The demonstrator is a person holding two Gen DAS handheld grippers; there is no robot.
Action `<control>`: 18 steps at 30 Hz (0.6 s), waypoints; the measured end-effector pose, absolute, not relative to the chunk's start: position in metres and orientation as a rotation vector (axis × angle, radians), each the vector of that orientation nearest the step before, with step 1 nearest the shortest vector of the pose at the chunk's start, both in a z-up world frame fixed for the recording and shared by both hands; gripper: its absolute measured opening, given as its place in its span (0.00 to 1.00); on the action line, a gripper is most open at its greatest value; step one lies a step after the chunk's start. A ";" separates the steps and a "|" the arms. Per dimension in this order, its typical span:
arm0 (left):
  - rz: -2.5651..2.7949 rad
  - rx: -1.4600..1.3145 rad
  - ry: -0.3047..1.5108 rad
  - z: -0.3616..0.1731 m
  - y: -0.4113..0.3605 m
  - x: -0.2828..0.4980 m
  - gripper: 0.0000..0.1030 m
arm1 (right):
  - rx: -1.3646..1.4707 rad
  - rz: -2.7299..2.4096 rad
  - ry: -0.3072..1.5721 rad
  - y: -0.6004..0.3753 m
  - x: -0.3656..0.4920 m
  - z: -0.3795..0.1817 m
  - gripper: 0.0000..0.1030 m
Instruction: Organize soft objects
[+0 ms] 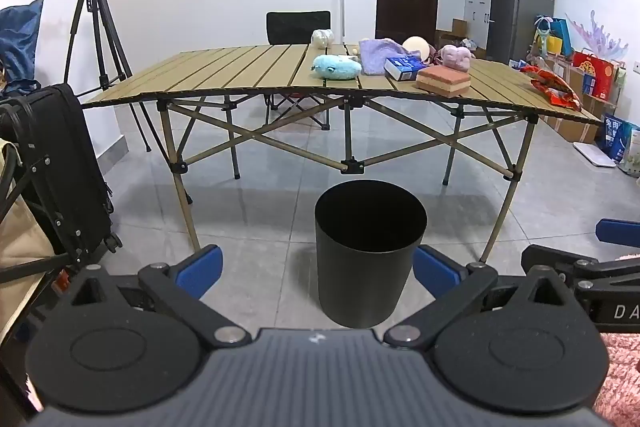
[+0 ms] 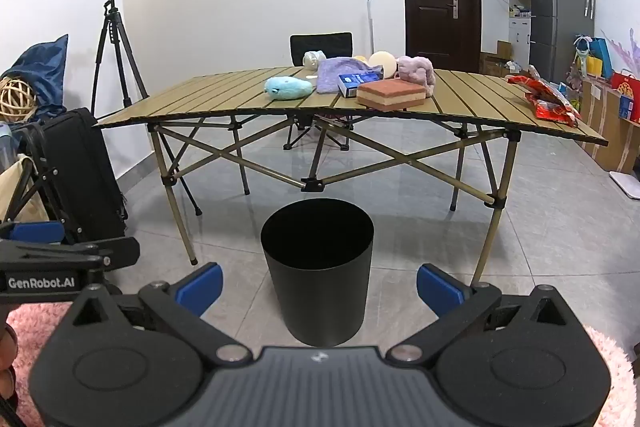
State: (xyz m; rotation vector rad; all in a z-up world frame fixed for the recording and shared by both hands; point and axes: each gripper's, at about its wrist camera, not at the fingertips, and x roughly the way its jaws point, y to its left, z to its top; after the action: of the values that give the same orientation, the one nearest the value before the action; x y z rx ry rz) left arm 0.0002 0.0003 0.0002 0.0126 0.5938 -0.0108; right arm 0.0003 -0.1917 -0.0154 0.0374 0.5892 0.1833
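Left wrist view: left gripper (image 1: pixel 316 269), jaws spread wide, nothing being held. Right gripper (image 2: pixel 319 287) likewise spread and empty. Black bin (image 1: pixel 370 251) is being shown upright on the floor just beyond, its inside too dark to read. Blue plush (image 1: pixel 336 67) is lying on the folding table (image 1: pixel 224 75), long axis left-right. Purple cloth (image 1: pixel 378 55) and pink plush (image 1: pixel 456 57) are being partly hidden by a blue box (image 1: pixel 404 67) and sponge block (image 1: pixel 443 79).

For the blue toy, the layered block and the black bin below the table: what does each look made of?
Blue toy: plush fabric by its fuzzy, rounded surface.
Layered block: probably sponge or foam; matte, with a reddish top over pale and pinkish layers.
Black bin: smooth, thin-walled, faint sheen; plastic or coated metal, the look leaves it open.
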 end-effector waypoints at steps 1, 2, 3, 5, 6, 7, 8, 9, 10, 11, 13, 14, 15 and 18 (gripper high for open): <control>-0.011 0.012 0.593 0.000 0.000 0.000 1.00 | 0.037 0.182 0.590 -0.192 0.000 -0.015 1.00; -0.011 0.010 0.593 0.000 0.001 0.000 1.00 | 0.037 0.181 0.591 -0.192 0.001 -0.016 1.00; -0.011 0.009 0.593 0.000 0.001 0.000 1.00 | 0.031 0.181 0.589 -0.191 0.001 -0.015 1.00; -0.008 0.009 0.593 0.001 0.001 0.001 1.00 | 0.031 0.181 0.589 -0.191 0.001 -0.015 1.00; -0.007 0.008 0.592 0.001 0.002 0.000 1.00 | 0.028 0.181 0.591 -0.190 0.001 -0.015 1.00; -0.007 0.008 0.592 0.001 0.002 0.000 1.00 | 0.029 0.182 0.590 -0.190 0.001 -0.015 1.00; -0.006 0.010 0.591 0.001 0.002 0.000 1.00 | 0.028 0.182 0.591 -0.190 0.001 -0.015 1.00; -0.012 0.010 0.595 -0.002 0.003 0.000 1.00 | 0.028 0.182 0.591 -0.190 0.001 -0.016 1.00; -0.012 0.010 0.597 -0.001 0.003 0.000 1.00 | 0.027 0.181 0.591 -0.190 0.001 -0.016 1.00; -0.011 0.010 0.597 -0.001 0.004 0.000 1.00 | 0.027 0.182 0.591 -0.190 0.001 -0.016 1.00; -0.011 0.012 0.596 -0.002 0.002 0.000 1.00 | 0.027 0.182 0.591 -0.190 0.001 -0.016 1.00; -0.009 0.011 0.595 -0.002 0.002 0.000 1.00 | 0.027 0.181 0.592 -0.190 0.001 -0.016 1.00; -0.008 0.011 0.594 -0.003 0.003 0.000 1.00 | 0.026 0.181 0.592 -0.189 0.001 -0.016 1.00; -0.010 0.017 0.595 -0.004 0.001 -0.003 1.00 | 0.025 0.182 0.592 -0.189 0.001 -0.016 1.00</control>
State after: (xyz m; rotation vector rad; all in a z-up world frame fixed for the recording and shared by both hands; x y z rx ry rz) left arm -0.0031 0.0013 -0.0040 0.0165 0.5954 -0.0103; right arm 0.0012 -0.1887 -0.0157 0.0249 0.5921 0.1815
